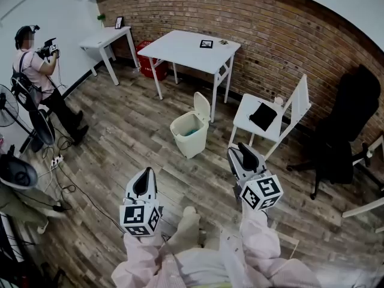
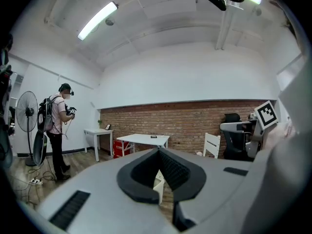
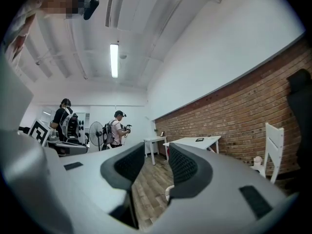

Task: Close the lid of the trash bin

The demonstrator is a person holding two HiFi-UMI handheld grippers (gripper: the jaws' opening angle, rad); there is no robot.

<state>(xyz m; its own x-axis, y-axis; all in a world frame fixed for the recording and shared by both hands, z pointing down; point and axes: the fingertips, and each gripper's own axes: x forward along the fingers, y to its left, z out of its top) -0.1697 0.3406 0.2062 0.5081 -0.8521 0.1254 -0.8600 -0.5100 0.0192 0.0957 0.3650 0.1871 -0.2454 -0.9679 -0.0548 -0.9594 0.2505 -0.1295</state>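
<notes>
The cream trash bin (image 1: 190,134) stands on the wooden floor in front of the white table, its lid (image 1: 202,107) tipped up and open at the back. Both grippers hover short of it, nearer to me. My left gripper (image 1: 143,177) is to the bin's lower left, its tips touching and nothing held; in the left gripper view (image 2: 158,153) a sliver of the bin (image 2: 158,183) shows below the tips. My right gripper (image 1: 243,150) is to the bin's right. In the right gripper view (image 3: 157,162) its jaws stand apart around bare floor, with the bin's rim (image 3: 168,192) low between them.
A white table (image 1: 189,48) stands behind the bin, a white chair (image 1: 267,116) with a dark item to its right, a black office chair (image 1: 345,131) further right. A person (image 1: 36,71) stands at far left near fans (image 1: 18,173) and floor cables.
</notes>
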